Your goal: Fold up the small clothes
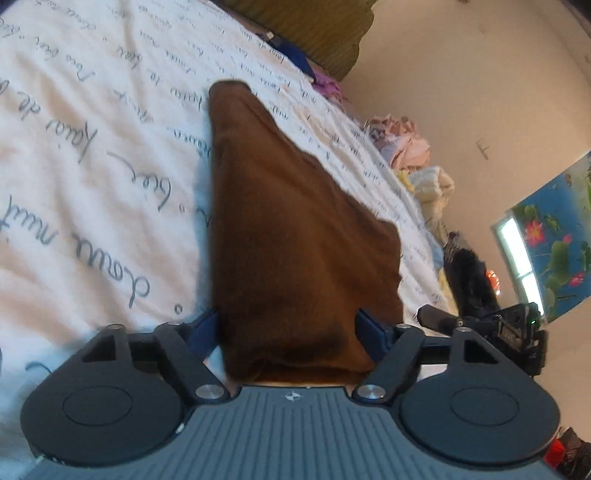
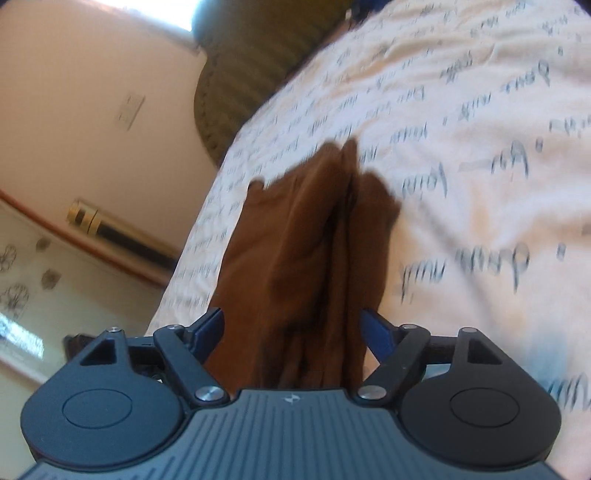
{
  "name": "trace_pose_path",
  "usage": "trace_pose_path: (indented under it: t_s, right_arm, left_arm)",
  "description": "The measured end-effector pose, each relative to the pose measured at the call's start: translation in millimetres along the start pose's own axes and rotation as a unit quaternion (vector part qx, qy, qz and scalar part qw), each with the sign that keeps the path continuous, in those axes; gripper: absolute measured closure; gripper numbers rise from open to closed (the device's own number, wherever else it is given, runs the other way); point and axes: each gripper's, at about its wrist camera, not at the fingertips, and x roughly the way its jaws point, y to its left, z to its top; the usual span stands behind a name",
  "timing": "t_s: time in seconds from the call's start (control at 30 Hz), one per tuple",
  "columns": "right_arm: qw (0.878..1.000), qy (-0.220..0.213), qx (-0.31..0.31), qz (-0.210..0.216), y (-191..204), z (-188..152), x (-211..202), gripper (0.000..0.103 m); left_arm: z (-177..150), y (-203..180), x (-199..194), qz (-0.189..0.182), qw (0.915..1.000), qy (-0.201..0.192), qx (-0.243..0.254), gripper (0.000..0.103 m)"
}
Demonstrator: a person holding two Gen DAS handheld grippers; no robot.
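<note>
A brown garment point(image 1: 288, 221) lies lengthwise on the white bed sheet point(image 1: 92, 166) printed with cursive writing, narrowing towards its far end. Its near end sits between the blue fingers point(image 1: 207, 325) of my left gripper point(image 1: 288, 317), whose jaws stand apart without pinching it. In the right wrist view the same brown garment point(image 2: 306, 240) is bunched into long folds on the sheet point(image 2: 461, 147). It runs between the fingers point(image 2: 376, 328) of my right gripper point(image 2: 291, 317), which is open wide, with a sliver of gap at the right finger. This view is motion-blurred.
A pile of pastel clothes point(image 1: 406, 144) and a purple cloth point(image 1: 325, 85) lie along the bed's far edge. An olive ribbed cushion point(image 1: 317, 33) point(image 2: 251, 74) sits at the head. Black equipment point(image 1: 509, 328) shows at the right. A wall and patterned floor point(image 2: 29, 280) lie beyond the bed.
</note>
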Motion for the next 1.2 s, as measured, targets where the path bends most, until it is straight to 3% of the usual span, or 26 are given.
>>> trace_pose_path:
  t_s: [0.07, 0.1, 0.13, 0.23, 0.33, 0.37, 0.47, 0.5, 0.53, 0.57, 0.6, 0.63, 0.67, 0.7, 0.77, 0.83, 0.9, 0.97, 1.0, 1.03, 1.07, 1.1, 1.13, 1.17, 1.2]
  right_arm:
    - [0.999, 0.018, -0.025, -0.018, 9.4, -9.6, 10.5, 0.031]
    - [0.998, 0.021, -0.05, -0.038, 15.1, -12.8, 15.2, 0.068]
    - [0.996, 0.033, -0.064, -0.054, 18.8, -14.2, 20.1, 0.086]
    - [0.994, 0.04, -0.092, -0.048, 29.9, -18.8, 10.3, 0.087]
    - [0.993, 0.048, -0.098, -0.054, 26.5, -28.5, 5.1, 0.087]
    - [0.992, 0.05, -0.095, -0.059, 20.5, -32.2, 8.9, 0.087]
    - [0.998, 0.04, -0.038, -0.018, 3.7, -25.1, 2.2, 0.078]
    - [0.999, 0.029, -0.018, -0.011, 2.2, -17.6, -6.4, 0.072]
    - [1.0, -0.001, -0.017, -0.004, 4.0, -10.4, -17.3, 0.068]
    - [0.999, -0.034, -0.029, -0.001, 7.6, -3.3, -29.3, 0.066]
    - [0.996, -0.07, -0.046, -0.005, 13.0, 5.8, -40.0, 0.065]
    - [0.994, -0.097, -0.055, -0.013, 18.6, 16.2, -44.8, 0.065]
    - [0.992, -0.11, -0.057, -0.013, 23.8, 29.3, -43.4, 0.065]
    - [0.992, -0.111, -0.058, -0.004, 30.4, 42.2, -35.5, 0.065]
    - [0.993, -0.093, -0.064, 0.015, 45.9, 63.1, -5.6, 0.065]
    - [0.996, -0.061, -0.065, 0.014, 60.0, 82.1, 39.4, 0.057]
    - [0.997, -0.038, -0.07, -0.009, 66.9, 93.5, 78.8, 0.056]
    - [0.995, -0.009, -0.086, -0.045, 69.7, 97.0, 117.5, 0.047]
    - [0.992, 0.005, -0.099, -0.074, 67.6, 96.5, 132.3, 0.043]
    - [0.987, 0.014, -0.105, -0.12, 57.4, 94.1, 145.1, 0.049]
    - [0.988, 0.002, -0.109, -0.113, 46.6, 91.3, 146.4, 0.05]
    - [0.99, -0.02, -0.104, -0.091, 34.3, 88.8, 138.5, 0.064]
    - [0.993, -0.029, -0.075, -0.083, 20.5, 90.1, 133.1, 0.094]
    - [0.994, -0.033, -0.057, -0.091, 9.6, 91.6, 129.9, 0.103]
    - [0.995, -0.034, -0.052, -0.082, 0.0, 91.6, 126.8, 0.103]
  left_arm:
    - [-4.6, -11.2, 8.4, 0.037, 0.9988, 0.006, 0.03, 0.078]
    - [-3.8, -15.1, 6.6, 0.046, 0.9985, 0.007, 0.029, 0.082]
    - [-3.9, -18.5, 0.6, 0.047, 0.9983, 0.005, 0.033, 0.083]
    - [-11.0, -29.0, -19.9, 0.058, 0.9956, -0.003, 0.073, 0.083]
    - [-21.2, -23.9, -11.3, 0.1, 0.989, 0.01, 0.109, 0.067]
    - [-23.7, -20.0, -11.4, 0.093, 0.9898, 0.003, 0.108, 0.064]
    - [-28.8, -24.5, -38.0, 0.081, 0.9891, -0.037, 0.117, 0.057]
    - [-32.0, -29.5, -50.4, 0.086, 0.9849, -0.068, 0.134, 0.047]
    - [-36.4, -39.7, -63.1, 0.101, 0.9747, -0.11, 0.166, 0.04]
    - [-40.2, -52.8, -71.3, 0.124, 0.9596, -0.151, 0.202, 0.027]
    - [-43.3, -65.9, -73.9, 0.148, 0.9425, -0.185, 0.236, 0.022]
    - [-44.9, -77.3, -71.0, 0.164, 0.9271, -0.209, 0.265, 0.022]
    - [-44.9, -86.9, -64.0, 0.167, 0.9168, -0.219, 0.289, 0.021]
    - [-42.1, -96.4, -51.0, 0.162, 0.912, -0.215, 0.31, 0.017]
    - [-37.1, -101.1, -18.0, 0.161, 0.9132, -0.188, 0.323, 0.018]
    - [-35.7, -102.5, 16.8, 0.181, 0.9144, -0.152, 0.329, 0.02]
    - [-38.5, -97.2, 40.4, 0.197, 0.913, -0.132, 0.332, 0.018]
    - [-46.1, -85.0, 50.5, 0.211, 0.9096, -0.123, 0.336, 0.014]
    - [-45.5, -80.8, 49.2, 0.202, 0.9148, -0.122, 0.328, 0.015]
    - [-43.6, -76.0, 44.5, 0.194, 0.9206, -0.119, 0.317, 0.015]
    - [-41.1, -72.4, 43.1, 0.187, 0.9249, -0.118, 0.309, 0.015]
    - [-40.9, -70.1, 43.4, 0.184, 0.9266, -0.117, 0.307, 0.014]
    - [-41.5, -70.5, 43.9, 0.185, 0.9259, -0.117, 0.308, 0.014]
    - [-41.6, -71.4, 44.9, 0.188, 0.9241, -0.117, 0.311, 0.013]
    - [-42.6, -72.1, 45.8, 0.19, 0.9224, -0.117, 0.315, 0.013]
